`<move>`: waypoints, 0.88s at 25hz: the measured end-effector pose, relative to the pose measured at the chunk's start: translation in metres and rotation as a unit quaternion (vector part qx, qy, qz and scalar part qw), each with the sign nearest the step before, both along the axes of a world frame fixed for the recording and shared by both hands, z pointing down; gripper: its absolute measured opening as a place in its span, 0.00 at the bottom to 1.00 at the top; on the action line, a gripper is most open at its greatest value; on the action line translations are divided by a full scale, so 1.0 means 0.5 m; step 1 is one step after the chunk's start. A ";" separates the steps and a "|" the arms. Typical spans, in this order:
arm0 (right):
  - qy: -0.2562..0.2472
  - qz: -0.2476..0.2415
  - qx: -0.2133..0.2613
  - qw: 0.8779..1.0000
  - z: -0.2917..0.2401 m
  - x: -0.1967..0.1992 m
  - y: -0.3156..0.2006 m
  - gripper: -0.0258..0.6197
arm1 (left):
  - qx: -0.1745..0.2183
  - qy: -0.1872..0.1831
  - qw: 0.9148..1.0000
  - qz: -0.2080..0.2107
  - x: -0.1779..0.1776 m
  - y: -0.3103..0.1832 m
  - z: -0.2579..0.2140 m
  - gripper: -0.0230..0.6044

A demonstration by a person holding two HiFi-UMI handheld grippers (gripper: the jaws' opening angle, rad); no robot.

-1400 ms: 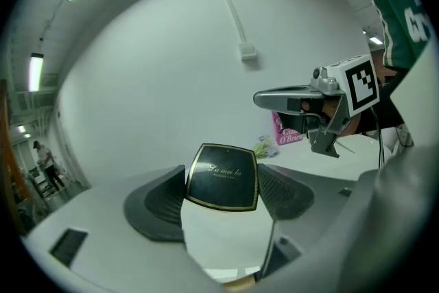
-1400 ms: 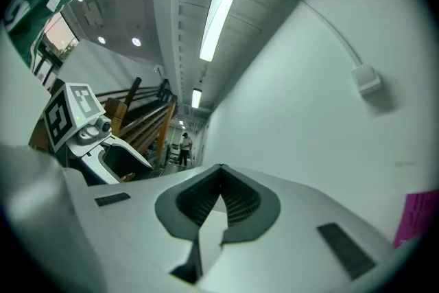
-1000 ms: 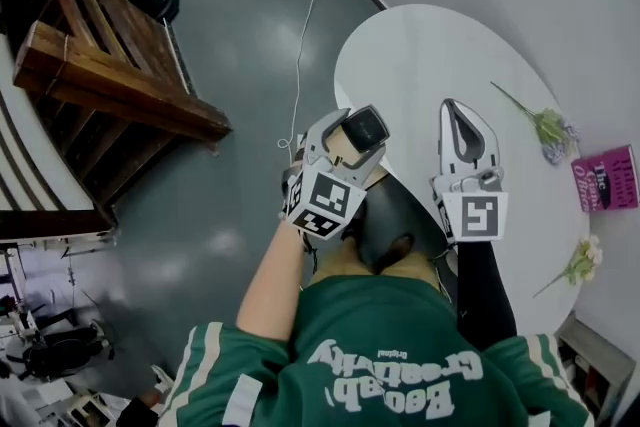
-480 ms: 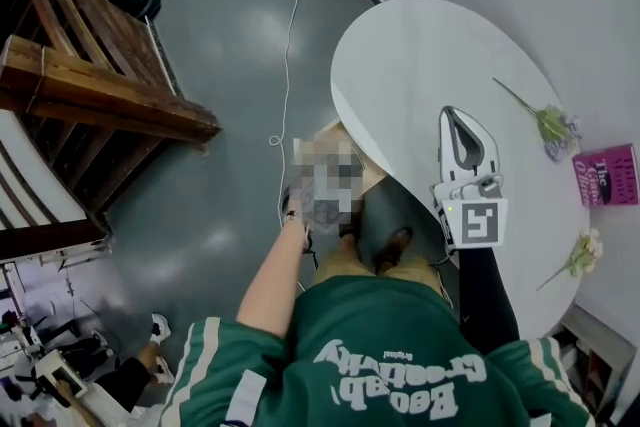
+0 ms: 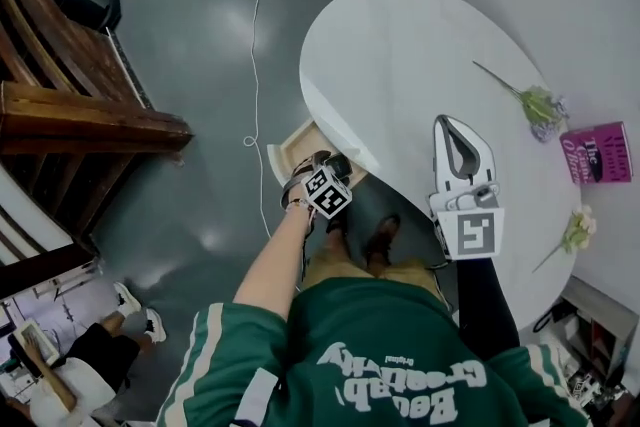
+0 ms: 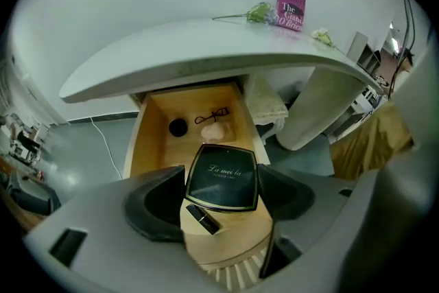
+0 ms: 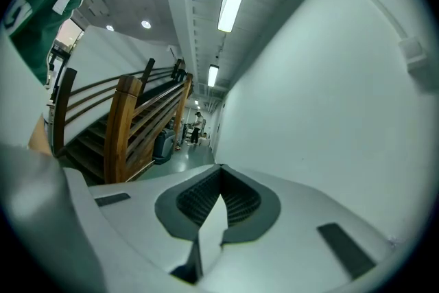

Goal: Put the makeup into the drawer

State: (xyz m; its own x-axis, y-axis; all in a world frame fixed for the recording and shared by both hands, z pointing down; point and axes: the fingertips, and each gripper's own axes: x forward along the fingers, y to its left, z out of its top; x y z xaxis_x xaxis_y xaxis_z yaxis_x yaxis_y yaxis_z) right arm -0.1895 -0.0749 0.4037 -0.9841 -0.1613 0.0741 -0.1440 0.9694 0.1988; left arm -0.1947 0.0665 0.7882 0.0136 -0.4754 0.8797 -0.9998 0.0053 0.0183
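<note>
Makeup is riding between the jaws of the left gripper (image 6: 221, 173), low in the middle of the left gripper view. The two dark pads are pressing in on the sides of a tan holder (image 6: 230, 233), which is carrying a black compact (image 6: 221, 189) with gold script on its lid. A dark lipstick tube (image 6: 201, 217) is lying just beside the compact's near corner.

Beyond the jaws, the drawer (image 6: 147, 141) is standing open under the edge of the white table (image 6: 206, 44). Three things are lying on its wooden floor: a small black round item (image 6: 178, 127), a black eyelash curler (image 6: 211, 118) and a pale pink puff (image 6: 214, 132). The holder is hovering in front of the drawer mouth, not inside it.

In the head view the left gripper is reaching down at centre frame, over the near end of the drawer. The right gripper (image 5: 453, 127) is hanging over the table's right side. Its jaws are pressed together with nothing between them, and its own view is looking out at a white wall and a wooden staircase (image 7: 127, 130).

At the right edge of the head view, a pink book (image 5: 597, 153) is lying on the table. A flower sprig (image 5: 538, 103) is lying above it, and a second sprig (image 5: 574, 258) is lying lower down. A thin cable (image 5: 255, 35) is running across the grey floor at upper left.
</note>
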 end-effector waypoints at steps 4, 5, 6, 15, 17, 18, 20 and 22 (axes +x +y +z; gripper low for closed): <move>0.028 0.012 0.000 1.000 0.031 0.008 -0.011 0.05 | -0.021 0.004 1.000 0.015 -0.008 -0.014 0.036 0.61; 0.028 0.013 0.000 1.000 0.036 0.009 -0.012 0.05 | -0.033 0.013 0.999 0.021 -0.005 -0.014 0.046 0.61; 0.028 0.013 0.002 1.000 0.040 0.010 -0.014 0.05 | -0.043 0.020 0.998 0.029 0.000 -0.015 0.055 0.61; 0.049 0.021 0.006 0.999 0.062 0.027 -0.028 0.05 | -0.065 -0.067 0.986 0.140 0.001 -0.035 0.089 0.61; 0.047 0.021 0.008 0.999 0.061 0.029 -0.030 0.05 | -0.067 -0.092 0.978 0.175 0.005 -0.038 0.091 0.61; 0.046 0.022 0.008 0.999 0.061 0.031 -0.031 0.05 | -0.068 -0.097 0.975 0.186 0.007 -0.037 0.094 0.61; 0.045 0.024 0.007 0.999 0.063 0.034 -0.033 0.05 | -0.070 -0.098 0.974 0.192 0.011 -0.034 0.101 0.61; 0.047 0.026 0.006 0.999 0.065 0.037 -0.034 0.05 | -0.070 -0.096 0.974 0.191 0.013 -0.033 0.100 0.61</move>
State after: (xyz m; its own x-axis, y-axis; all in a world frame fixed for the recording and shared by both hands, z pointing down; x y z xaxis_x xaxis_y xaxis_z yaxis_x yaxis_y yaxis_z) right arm -0.1709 -0.0919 0.4364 -0.9632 -0.2133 0.1632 -0.1741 0.9586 0.2256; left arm -0.1882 0.0498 0.8382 -0.0043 -0.3435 0.9392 -0.9140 -0.3797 -0.1430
